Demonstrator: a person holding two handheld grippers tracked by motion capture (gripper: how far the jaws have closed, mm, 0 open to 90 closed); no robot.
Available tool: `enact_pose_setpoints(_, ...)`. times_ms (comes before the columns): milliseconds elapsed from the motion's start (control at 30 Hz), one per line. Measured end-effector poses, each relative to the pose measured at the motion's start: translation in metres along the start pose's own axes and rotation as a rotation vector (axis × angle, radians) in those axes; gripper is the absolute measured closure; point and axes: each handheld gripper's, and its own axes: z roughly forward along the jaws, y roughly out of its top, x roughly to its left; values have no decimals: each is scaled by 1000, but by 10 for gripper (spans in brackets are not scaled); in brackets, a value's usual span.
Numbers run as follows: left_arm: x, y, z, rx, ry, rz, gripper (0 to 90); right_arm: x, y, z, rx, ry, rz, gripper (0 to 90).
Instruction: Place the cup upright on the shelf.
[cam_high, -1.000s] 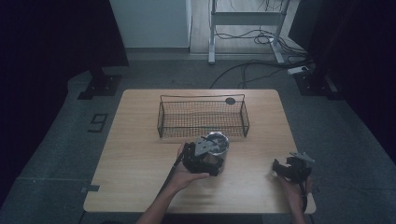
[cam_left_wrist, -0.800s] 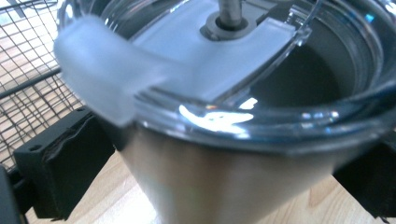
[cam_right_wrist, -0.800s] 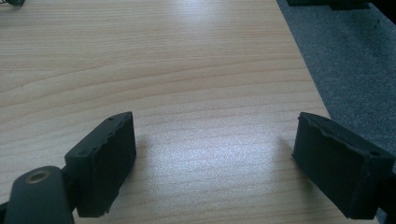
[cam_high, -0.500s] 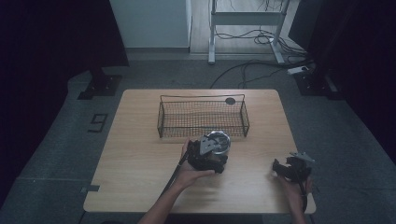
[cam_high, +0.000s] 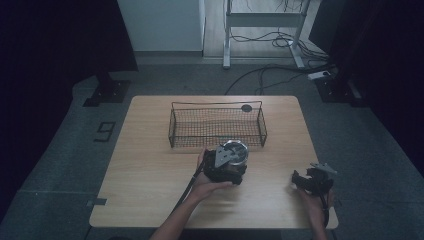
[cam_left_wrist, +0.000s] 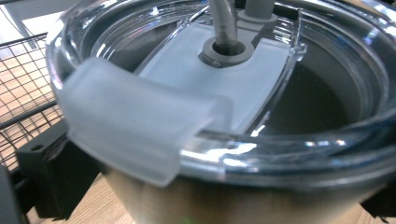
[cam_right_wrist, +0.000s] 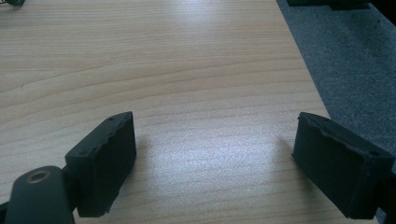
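tumbler (cam_high: 235, 151): metal cup w/ clear plastic lid, mid-table, just near of the wire basket (cam_high: 218, 126), apart from it as far as I can tell.
handling: prob stiff, smooth steel wall = slippery; lid (cam_left_wrist: 243, 93) looks press-fit, could pop, so don't lift by it. Grip body below rim.
left gripper (cam_high: 225, 167): right up against cup on its near side; jaws either side of body (looks clamped, can't confirm).
right gripper (cam_right_wrist: 215, 168): jaws wide apart, nothing held, low over bare table (cam_right_wrist: 187, 70) near right edge.
left gripper view: lid detail — frosted slider tab (cam_left_wrist: 140, 126), straw (cam_left_wrist: 224, 23); high view gives layout, no lid detail.
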Motion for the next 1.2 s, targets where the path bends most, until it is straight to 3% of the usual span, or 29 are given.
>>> enact_pose_setpoints(333, 4, 0, -1, 1, -38, 17, 42, 0, 0, 0, -1, 0, -1, 131)
enact_pose_setpoints(533, 10, 0, -6, 10, -54, -9, 42, 0, 0, 0, 0, 1, -1, 131)
enact_pose_setpoints(667, 14, 1, -11, 7, -47, -20, 42, 0, 0, 0, -1, 1, 0, 131)
enact_pose_setpoints(933, 33, 9, -35, -5, -29, -59, 42, 0, 0, 0, -1, 1, -1, 132)
enact_pose_setpoints(1200, 53, 14, -55, -9, -7, -73, 42, 0, 0, 0, -1, 0, 0, 134)
